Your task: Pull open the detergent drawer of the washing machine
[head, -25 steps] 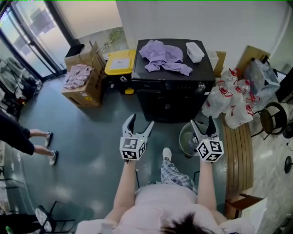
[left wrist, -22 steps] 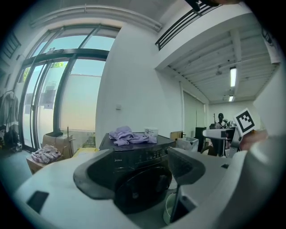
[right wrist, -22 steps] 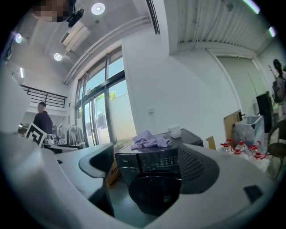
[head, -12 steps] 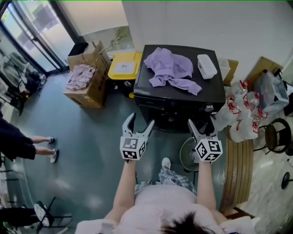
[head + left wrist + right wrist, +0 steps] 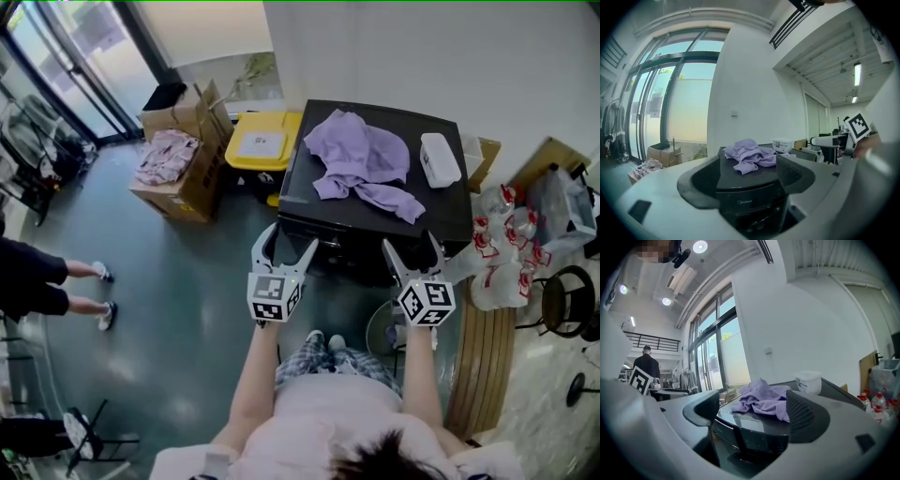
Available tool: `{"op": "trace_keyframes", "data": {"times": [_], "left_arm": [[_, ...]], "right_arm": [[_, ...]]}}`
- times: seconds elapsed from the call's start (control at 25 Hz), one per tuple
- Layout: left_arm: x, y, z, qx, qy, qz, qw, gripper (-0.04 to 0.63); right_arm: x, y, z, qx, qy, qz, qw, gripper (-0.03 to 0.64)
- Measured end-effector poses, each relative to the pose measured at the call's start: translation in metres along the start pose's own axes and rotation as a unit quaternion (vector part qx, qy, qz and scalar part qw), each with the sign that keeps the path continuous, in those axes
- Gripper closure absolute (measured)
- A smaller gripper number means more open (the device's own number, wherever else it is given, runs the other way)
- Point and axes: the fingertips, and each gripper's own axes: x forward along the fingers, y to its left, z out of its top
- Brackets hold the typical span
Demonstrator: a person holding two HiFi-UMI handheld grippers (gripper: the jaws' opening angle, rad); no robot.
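Observation:
The black washing machine [image 5: 375,202] stands against the white wall, with a purple garment [image 5: 361,159] and a white box [image 5: 439,159] on its lid. Its front top edge lies just past both grippers; I cannot make out the detergent drawer there. My left gripper [image 5: 289,242] is open and empty before the machine's front left corner. My right gripper [image 5: 410,246] is open and empty before the front right. The left gripper view frames the machine's front [image 5: 746,202] and the garment [image 5: 750,157] between open jaws. The right gripper view shows the machine's panel [image 5: 740,434] below the garment [image 5: 764,401].
Cardboard boxes [image 5: 183,159] and a yellow-lidded bin [image 5: 260,142] stand left of the machine. A green bucket [image 5: 377,328], bags of bottles [image 5: 502,253] and a wooden bench [image 5: 478,356] lie to the right. A person's legs [image 5: 42,281] show at far left.
The person carrying the grippers has stepped toward the machine, so both grippers are now close to its front edge. Both have stayed open and empty.

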Motion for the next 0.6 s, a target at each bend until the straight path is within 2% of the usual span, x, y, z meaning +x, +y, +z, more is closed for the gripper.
{"op": "trace_keyframes", "data": {"times": [0.24, 0.36, 0.48, 0.6], "left_arm": [[0.028, 0.025, -0.003, 0.014, 0.018, -0.009, 0.9997, 0.236], [0.043, 0.034, -0.009, 0.044, 0.042, -0.026, 0.9978, 0.236], [0.054, 0.035, -0.019, 0.067, 0.082, -0.056, 0.9928, 0.236], [0.063, 0.033, -0.034, 0.100, 0.126, -0.095, 0.9824, 0.236]], "right_arm": [[0.041, 0.014, 0.000, -0.017, 0.015, 0.022, 1.000, 0.175], [0.063, 0.025, -0.002, -0.046, 0.031, 0.048, 0.997, 0.176], [0.080, 0.041, -0.011, -0.078, 0.064, 0.083, 0.991, 0.176], [0.096, 0.061, -0.026, -0.118, 0.112, 0.133, 0.978, 0.176]]}}
